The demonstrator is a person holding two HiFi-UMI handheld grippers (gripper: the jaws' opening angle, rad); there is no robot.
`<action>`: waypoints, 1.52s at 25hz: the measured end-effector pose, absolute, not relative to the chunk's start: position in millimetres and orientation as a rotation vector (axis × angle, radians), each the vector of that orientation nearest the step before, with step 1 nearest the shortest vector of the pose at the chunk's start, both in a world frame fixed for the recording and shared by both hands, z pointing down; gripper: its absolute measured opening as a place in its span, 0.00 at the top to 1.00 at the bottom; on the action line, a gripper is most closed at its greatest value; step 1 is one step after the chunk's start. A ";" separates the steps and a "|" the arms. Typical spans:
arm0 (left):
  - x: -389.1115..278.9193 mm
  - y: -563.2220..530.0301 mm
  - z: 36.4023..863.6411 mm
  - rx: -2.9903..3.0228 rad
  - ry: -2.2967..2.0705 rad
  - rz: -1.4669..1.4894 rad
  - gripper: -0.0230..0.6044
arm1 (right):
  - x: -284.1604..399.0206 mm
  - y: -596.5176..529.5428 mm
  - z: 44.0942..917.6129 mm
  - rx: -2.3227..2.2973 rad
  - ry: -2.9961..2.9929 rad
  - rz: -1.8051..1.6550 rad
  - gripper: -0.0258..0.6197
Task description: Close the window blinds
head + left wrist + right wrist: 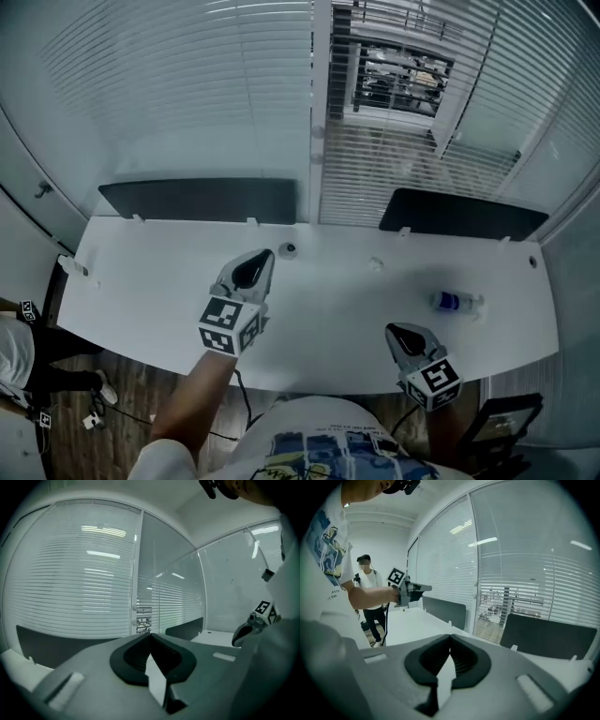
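Left claw (263, 257): jaws together, empty, held above worktop (328, 309).
Right claw (393, 330): jaws together, empty, near front edge of worktop.
Blinds (187, 84): lowered behind worktop; slats shut at left, open right of centre, outside visible through them.
Bottle (457, 302): lying on worktop, right side.

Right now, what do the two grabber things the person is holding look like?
The left gripper and the right gripper have pale grey shells that narrow to a beak, with black ribbed pads inside. Each carries a cube covered in black-and-white square markers. A dark cable hangs under the left one. The person wears a white short-sleeved T-shirt with a blue and yellow print.
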State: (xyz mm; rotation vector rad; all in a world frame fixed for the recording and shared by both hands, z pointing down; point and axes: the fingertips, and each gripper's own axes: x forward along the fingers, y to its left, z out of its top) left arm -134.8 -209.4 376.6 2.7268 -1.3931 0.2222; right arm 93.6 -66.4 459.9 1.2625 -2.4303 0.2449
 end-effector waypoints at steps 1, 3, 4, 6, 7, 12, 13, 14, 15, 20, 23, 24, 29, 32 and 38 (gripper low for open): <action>-138.7 -198.4 380.8 2.727 -1.370 0.223 0.96 | 87.7 -63.4 458.3 1.265 -2.426 0.240 0.96; -149.5 -177.7 386.8 2.720 -1.324 0.219 0.96 | 74.7 -58.1 453.5 1.274 -2.424 0.229 0.96; -155.0 -167.1 389.7 2.716 -1.296 0.217 0.96 | 67.7 -55.0 452.0 1.281 -2.429 0.228 0.96; -164.1 -144.4 396.6 2.720 -1.249 0.226 0.96 | 54.7 -46.4 450.9 1.292 -2.435 0.226 0.96; -168.4 -133.0 399.8 2.727 -1.239 0.239 0.96 | 48.6 -41.1 450.8 1.293 -2.434 0.222 0.96; -187.0 -91.4 402.7 2.782 -1.172 0.292 0.96 | 16.5 -22.2 440.4 1.301 -2.410 0.214 0.96; -190.1 -85.2 403.1 2.795 -1.152 0.303 0.96 | 10.3 -19.1 438.5 1.307 -2.408 0.215 0.96; -193.5 -78.7 404.1 2.806 -1.131 0.311 0.96 | 3.8 -15.2 437.7 1.312 -2.407 0.217 0.96; -197.8 -71.5 406.0 2.813 -1.109 0.315 0.96 | -3.1 -10.1 438.4 1.318 -2.408 0.221 0.96; -230.4 -34.4 419.9 2.837 -1.050 0.341 0.96 | -46.7 22.6 445.4 1.321 -2.406 0.245 0.96; -235.7 -21.3 421.7 2.861 -1.021 0.356 0.96 | -57.4 31.0 443.1 1.314 -2.392 0.235 0.96; -235.5 -18.0 420.7 2.867 -1.008 0.359 0.96 | -58.6 32.0 441.2 1.315 -2.392 0.227 0.96; -233.3 -15.6 412.7 2.868 -0.977 0.325 0.96 | -62.2 26.7 433.1 1.317 -2.417 0.194 0.96; -228.8 -13.7 412.3 2.870 -0.961 0.314 0.96 | -61.8 27.3 432.9 1.316 -2.420 0.188 0.96; -220.9 -4.2 417.1 2.879 -0.912 0.333 0.96 | -63.2 34.0 431.8 1.314 -2.425 0.173 0.96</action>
